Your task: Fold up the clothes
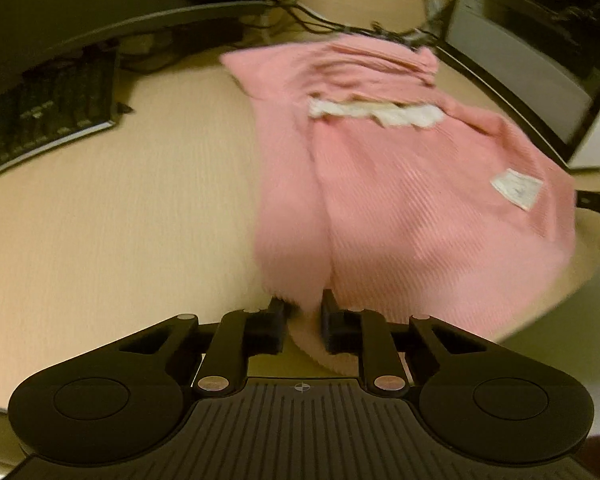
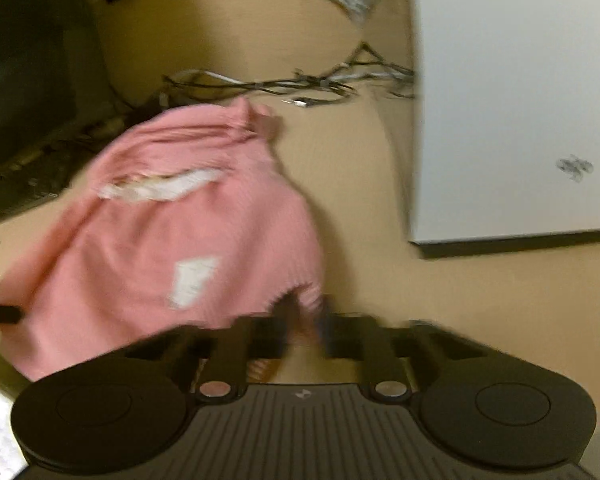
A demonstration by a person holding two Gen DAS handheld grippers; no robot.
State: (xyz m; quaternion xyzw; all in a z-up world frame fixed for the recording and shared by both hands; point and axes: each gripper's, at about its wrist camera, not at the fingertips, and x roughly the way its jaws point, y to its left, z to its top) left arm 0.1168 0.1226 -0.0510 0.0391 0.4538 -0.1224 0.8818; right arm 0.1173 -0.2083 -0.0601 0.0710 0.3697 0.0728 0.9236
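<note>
Both grippers pinch the pink sweater (image 1: 400, 200) by its near hem over the desk (image 1: 120, 220): left gripper (image 1: 303, 310) clearly, right gripper (image 2: 304, 320) seemingly, through blur.

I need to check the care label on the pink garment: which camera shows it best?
The left wrist view: the white label on the pink garment has crisp edges there, though its print is unreadable. The right wrist view shows it only as a motion-blurred white patch.
</note>
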